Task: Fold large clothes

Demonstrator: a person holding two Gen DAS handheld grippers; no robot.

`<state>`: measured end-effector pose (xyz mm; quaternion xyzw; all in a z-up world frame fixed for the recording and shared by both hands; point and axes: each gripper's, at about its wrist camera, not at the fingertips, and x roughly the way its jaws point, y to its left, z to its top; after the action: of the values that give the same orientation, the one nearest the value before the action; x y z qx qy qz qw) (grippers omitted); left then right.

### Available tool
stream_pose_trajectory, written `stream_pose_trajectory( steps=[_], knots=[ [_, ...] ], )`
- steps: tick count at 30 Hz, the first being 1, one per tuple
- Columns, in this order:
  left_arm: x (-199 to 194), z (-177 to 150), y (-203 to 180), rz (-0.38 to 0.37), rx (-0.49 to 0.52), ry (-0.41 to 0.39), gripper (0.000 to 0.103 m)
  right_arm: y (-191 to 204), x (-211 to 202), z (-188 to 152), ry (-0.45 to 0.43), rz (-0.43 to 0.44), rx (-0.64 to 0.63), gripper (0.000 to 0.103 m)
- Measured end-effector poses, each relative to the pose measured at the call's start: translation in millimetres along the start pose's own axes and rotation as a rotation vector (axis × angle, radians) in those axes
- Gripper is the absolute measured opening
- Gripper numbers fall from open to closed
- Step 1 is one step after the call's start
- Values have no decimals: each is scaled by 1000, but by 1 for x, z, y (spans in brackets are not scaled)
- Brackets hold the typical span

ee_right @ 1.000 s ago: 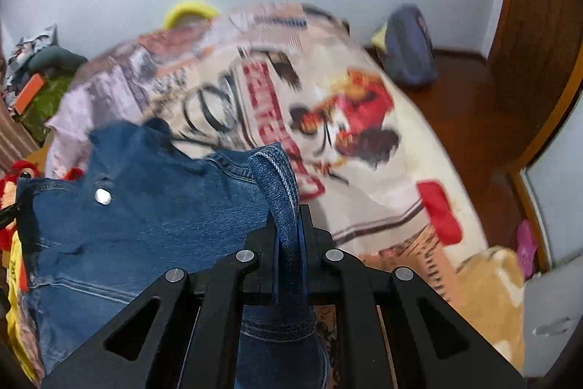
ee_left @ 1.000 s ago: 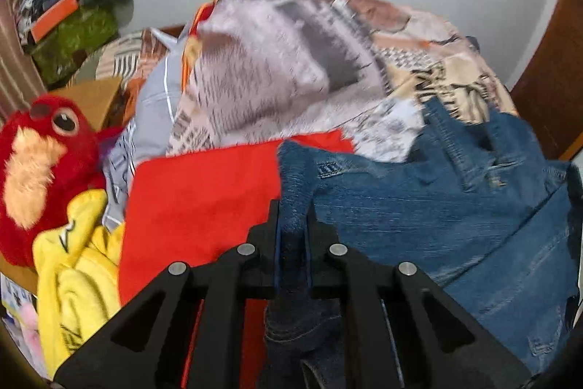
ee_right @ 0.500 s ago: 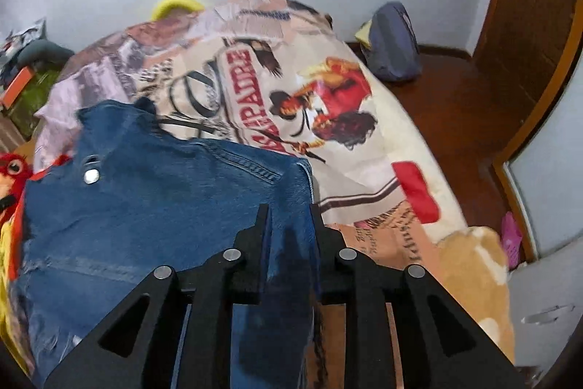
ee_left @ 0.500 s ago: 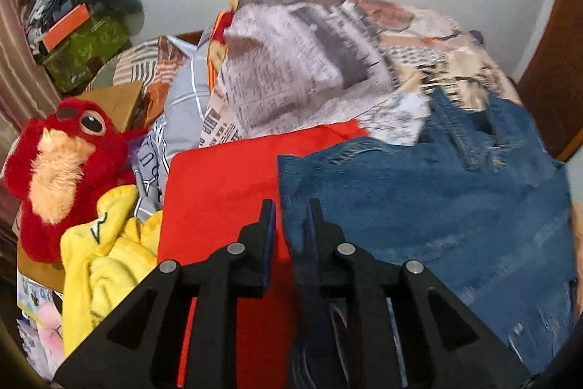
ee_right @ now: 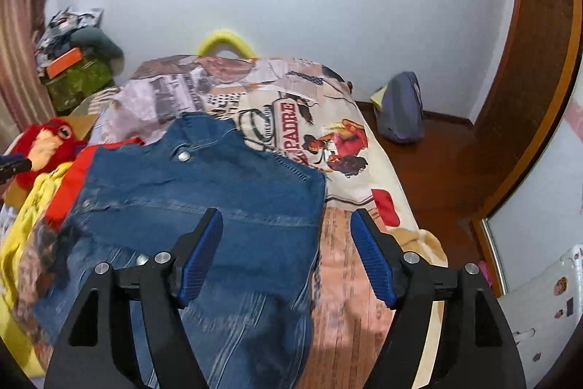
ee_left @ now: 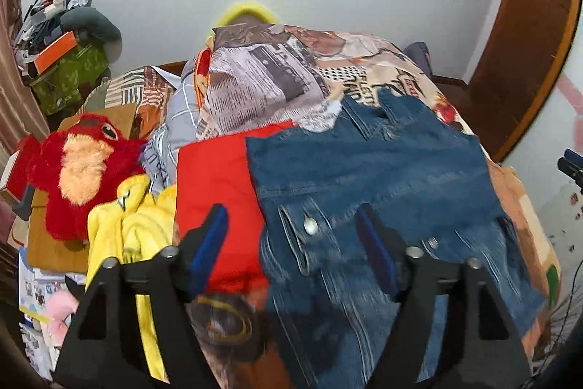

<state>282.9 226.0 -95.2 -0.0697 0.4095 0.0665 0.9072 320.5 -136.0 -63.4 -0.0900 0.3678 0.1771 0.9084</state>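
A blue denim jacket (ee_left: pixel 371 177) lies spread on the bed, folded over so its buttoned front faces up; it also shows in the right wrist view (ee_right: pixel 204 192). My left gripper (ee_left: pixel 291 236) is open and empty, raised above the jacket's left edge. My right gripper (ee_right: pixel 286 243) is open and empty, raised above the jacket's right edge. A red garment (ee_left: pixel 215 177) lies flat under the jacket's left side.
The bed has a printed cover (ee_right: pixel 309 119). A red plush toy (ee_left: pixel 76 163) and a yellow garment (ee_left: pixel 135 221) lie at the left. A grey backpack (ee_right: pixel 400 112) stands on the wooden floor at the right. Clutter is stacked at the far left (ee_left: pixel 62 61).
Both grippers were shut on folds of the denim jacket a second ago. They opened, let go of it and pulled back and up. The jacket now lies flat on the bed.
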Motion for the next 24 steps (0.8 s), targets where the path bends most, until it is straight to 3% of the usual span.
stream_pose_trajectory(
  steps=[7, 14, 19, 24],
  knots=[
    [-13, -48, -1, -49, -27, 89, 78, 17, -16, -33, 34, 36, -66, 70],
    [29, -112, 11, -104, -127, 285, 78, 15, 2, -74, 168, 62, -49, 70],
    [59, -151, 19, -175, -238, 383, 78, 0, 23, -107, 268, 85, 15, 70],
    [76, -174, 16, -236, -275, 437, 78, -16, 43, -139, 375, 141, 145, 70]
  ],
)
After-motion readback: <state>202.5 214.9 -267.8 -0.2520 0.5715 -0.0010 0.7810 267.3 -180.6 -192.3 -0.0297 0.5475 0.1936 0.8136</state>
